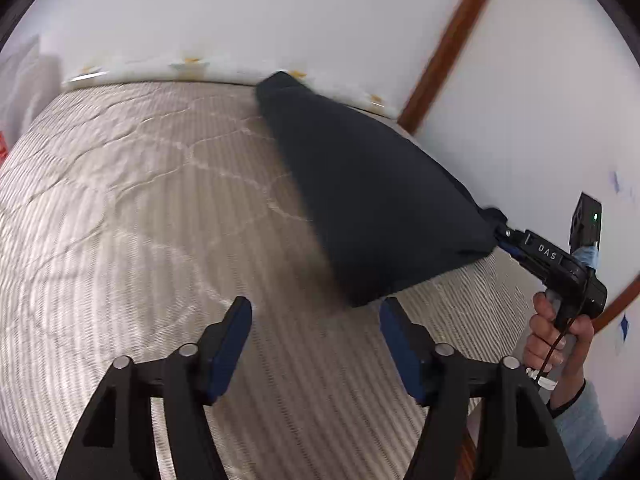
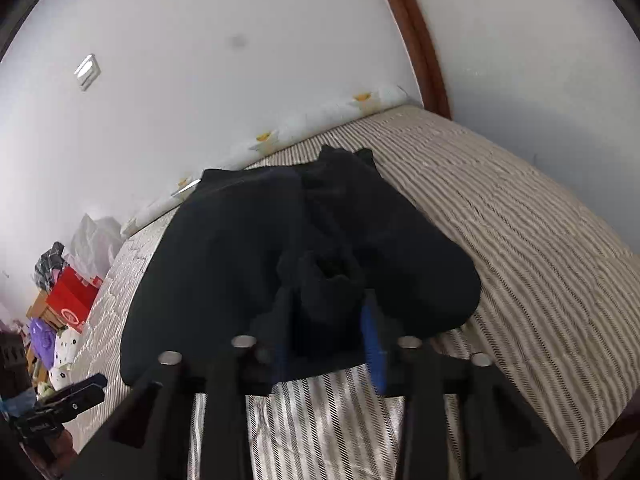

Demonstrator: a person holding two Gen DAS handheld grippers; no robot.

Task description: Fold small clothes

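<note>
Dark garment [image 1: 372, 196] pinched in right claw [image 2: 328, 320]; left claw [image 1: 316, 320] spread.

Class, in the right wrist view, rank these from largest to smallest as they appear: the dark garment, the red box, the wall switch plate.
1. dark garment, clamped in the right gripper over the striped bed cover; nearness inflates it.
2. red box, far left.
3. wall switch plate, smallest, though farthest away.

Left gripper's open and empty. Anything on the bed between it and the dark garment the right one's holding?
Nothing visible. Only bare striped mattress lies between the open left gripper and the dark garment; its hanging lower edge is just ahead. The right gripper grips its other end.
</note>
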